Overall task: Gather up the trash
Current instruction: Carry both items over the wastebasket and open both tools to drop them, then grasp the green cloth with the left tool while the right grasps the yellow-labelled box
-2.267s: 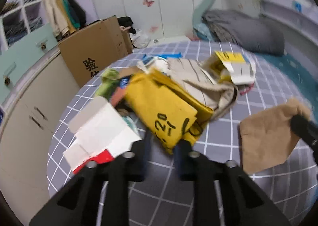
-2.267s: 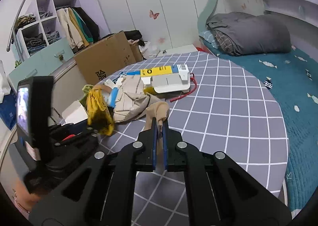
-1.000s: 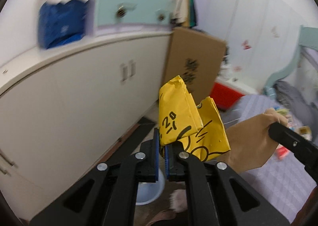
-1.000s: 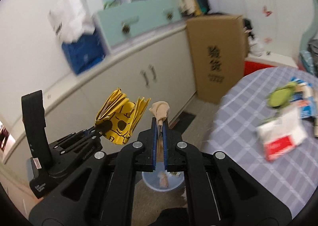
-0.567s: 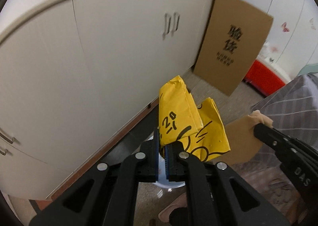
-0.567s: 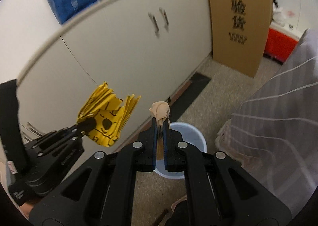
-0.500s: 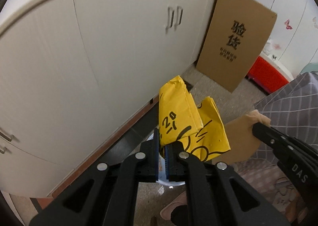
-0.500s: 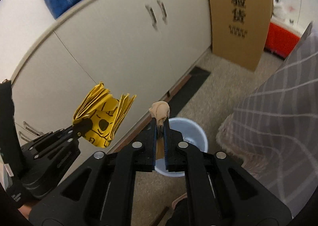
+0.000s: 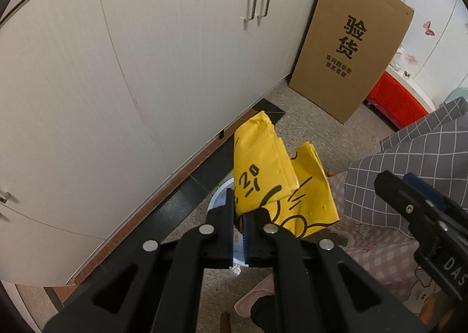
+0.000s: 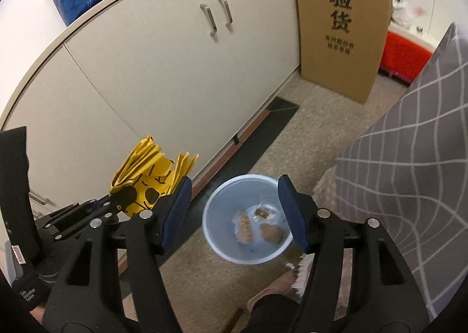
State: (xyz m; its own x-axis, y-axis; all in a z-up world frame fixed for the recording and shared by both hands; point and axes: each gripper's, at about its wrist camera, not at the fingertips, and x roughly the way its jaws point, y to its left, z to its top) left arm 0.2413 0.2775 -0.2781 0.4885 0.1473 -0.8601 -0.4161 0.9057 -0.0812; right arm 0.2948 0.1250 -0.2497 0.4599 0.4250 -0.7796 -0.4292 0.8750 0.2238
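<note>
Left hand-held gripper [image 9: 240,217]: jaws clamped on the folded yellow bag [image 9: 278,183], held up in the air above the floor, just beside the bin.
Right hand-held gripper [image 10: 234,213]: jaws opening, nothing between them; it hangs directly over the bin.
Bin [image 10: 216,201]: pale blue round tub on the floor by the white cabinet [image 10: 163,69]; 3 or so scraps lie in the bottom, among them a brown crumpled piece [image 10: 272,233].
Done, by my reading: brown piece is in the bin, likely the right side's load.
Left to do: yellow bag not yet dropped; it sits off the bin's left rim in the right wrist view, so it probably needs shifting over the opening first.
Hidden or unclear: in the left wrist view the bin is nearly all covered by bag and jaws. Small scraps in the bin are too small to identify. Any trash left elsewhere is not in view; only a corner of the grey checked cloth [image 10: 424,157] shows.
</note>
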